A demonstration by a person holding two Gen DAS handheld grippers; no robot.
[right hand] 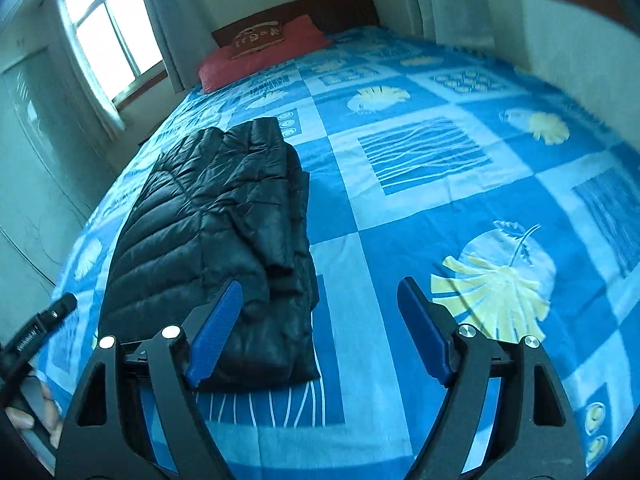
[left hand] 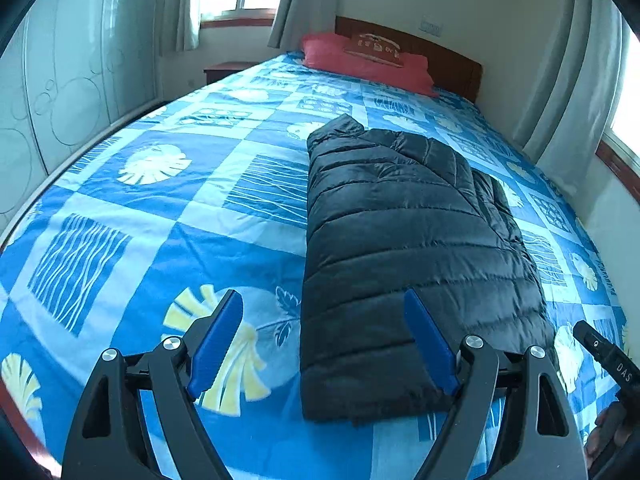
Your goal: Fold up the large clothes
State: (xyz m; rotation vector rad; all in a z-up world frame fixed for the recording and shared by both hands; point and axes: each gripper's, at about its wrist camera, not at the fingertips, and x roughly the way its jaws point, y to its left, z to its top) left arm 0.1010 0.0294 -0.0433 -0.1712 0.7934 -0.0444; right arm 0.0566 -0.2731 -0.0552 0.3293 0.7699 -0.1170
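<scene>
A black quilted puffer jacket (left hand: pixel 404 248) lies folded lengthwise into a long narrow shape on the blue patterned bedspread (left hand: pixel 160 208). My left gripper (left hand: pixel 324 304) is open and empty, held above the near left corner of the jacket. In the right wrist view the jacket (right hand: pixel 216 224) lies left of centre. My right gripper (right hand: pixel 320 296) is open and empty, held above the jacket's near right corner and the bedspread (right hand: pixel 440 168). Each gripper's handle shows at the edge of the other's view.
A red pillow (left hand: pixel 360 62) lies at the wooden headboard (left hand: pixel 448 64). A white wardrobe (left hand: pixel 60 92) stands left of the bed, curtains and windows behind and right. A small nightstand (left hand: pixel 226 70) sits by the bed head.
</scene>
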